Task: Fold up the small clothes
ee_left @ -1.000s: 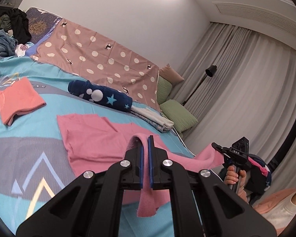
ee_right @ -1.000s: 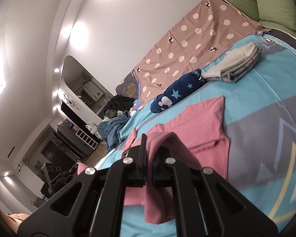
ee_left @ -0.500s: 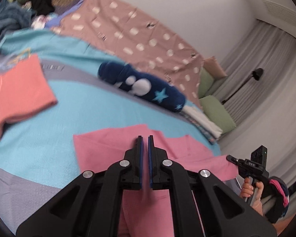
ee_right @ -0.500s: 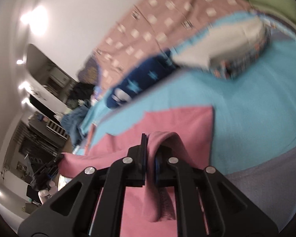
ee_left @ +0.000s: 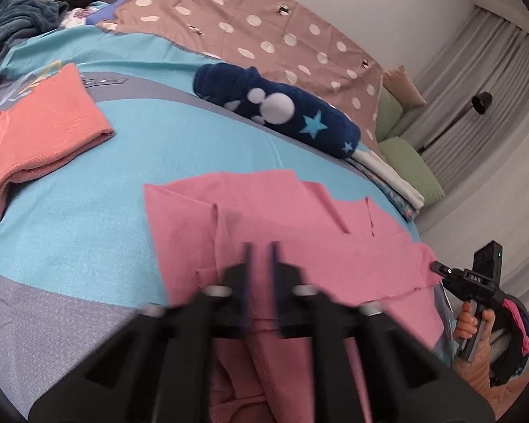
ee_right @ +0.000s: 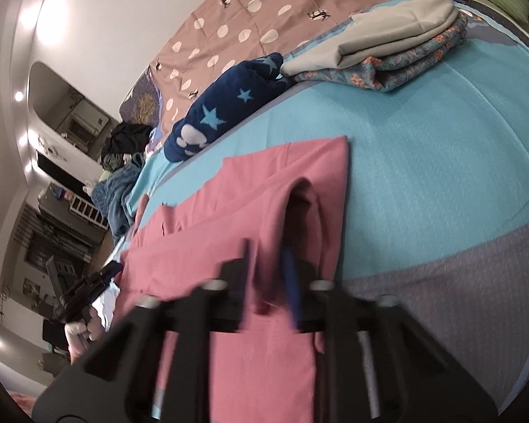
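Left tongs clamped on pink garment.

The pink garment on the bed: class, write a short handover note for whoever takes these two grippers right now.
Left gripper: shut on the pink garment, pinching its near edge.
Right gripper: shut on the same garment, with a fold of cloth draped over its fingers.
The garment lies spread on the blue bedspread, its near edge carried over the rest.
Already folded: an orange garment to the left, and a stack near the pillows, beside a navy star-print roll.
Left to do, probably: lay the held edge down, let go, smooth it, fold again and set it with the others.
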`<state>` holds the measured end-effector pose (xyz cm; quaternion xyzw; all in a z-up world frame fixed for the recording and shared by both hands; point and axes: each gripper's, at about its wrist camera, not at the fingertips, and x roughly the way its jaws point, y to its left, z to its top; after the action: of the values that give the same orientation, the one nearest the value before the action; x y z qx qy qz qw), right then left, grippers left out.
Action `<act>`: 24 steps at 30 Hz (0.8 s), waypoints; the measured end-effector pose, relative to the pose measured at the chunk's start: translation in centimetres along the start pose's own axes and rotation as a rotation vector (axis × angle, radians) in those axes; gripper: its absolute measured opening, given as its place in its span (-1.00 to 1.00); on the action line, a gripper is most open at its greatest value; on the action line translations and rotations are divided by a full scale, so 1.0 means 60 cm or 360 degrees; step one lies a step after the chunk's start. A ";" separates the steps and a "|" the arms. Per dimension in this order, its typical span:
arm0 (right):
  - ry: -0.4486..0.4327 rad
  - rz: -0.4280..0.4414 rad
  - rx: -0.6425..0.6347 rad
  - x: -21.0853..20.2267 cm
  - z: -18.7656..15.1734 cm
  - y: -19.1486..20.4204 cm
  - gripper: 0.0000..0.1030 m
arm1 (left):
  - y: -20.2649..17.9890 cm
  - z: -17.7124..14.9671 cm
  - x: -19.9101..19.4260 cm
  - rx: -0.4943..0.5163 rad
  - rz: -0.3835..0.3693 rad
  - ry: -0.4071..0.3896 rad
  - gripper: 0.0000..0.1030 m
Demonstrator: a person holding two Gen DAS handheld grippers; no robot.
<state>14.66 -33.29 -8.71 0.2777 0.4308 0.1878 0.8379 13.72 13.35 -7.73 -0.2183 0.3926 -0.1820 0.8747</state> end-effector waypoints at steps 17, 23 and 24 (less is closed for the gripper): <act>-0.0205 -0.0146 0.0047 0.040 0.169 0.003 -0.36 | -0.043 0.133 0.018 0.0086 -0.0030 -0.0214 -0.77; -0.0080 -0.0320 -0.0234 0.036 0.098 0.004 -0.16 | -0.044 0.033 0.002 0.0261 0.0116 0.0055 -0.35; -0.0066 -0.0335 -0.0269 0.032 0.088 0.006 -0.13 | -0.042 0.018 0.002 0.0265 0.0155 0.0104 -0.35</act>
<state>20.06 -33.57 -7.19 0.1633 0.4228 0.1286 0.8821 14.27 11.45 -5.85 -0.1193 0.4147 -0.1783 0.8843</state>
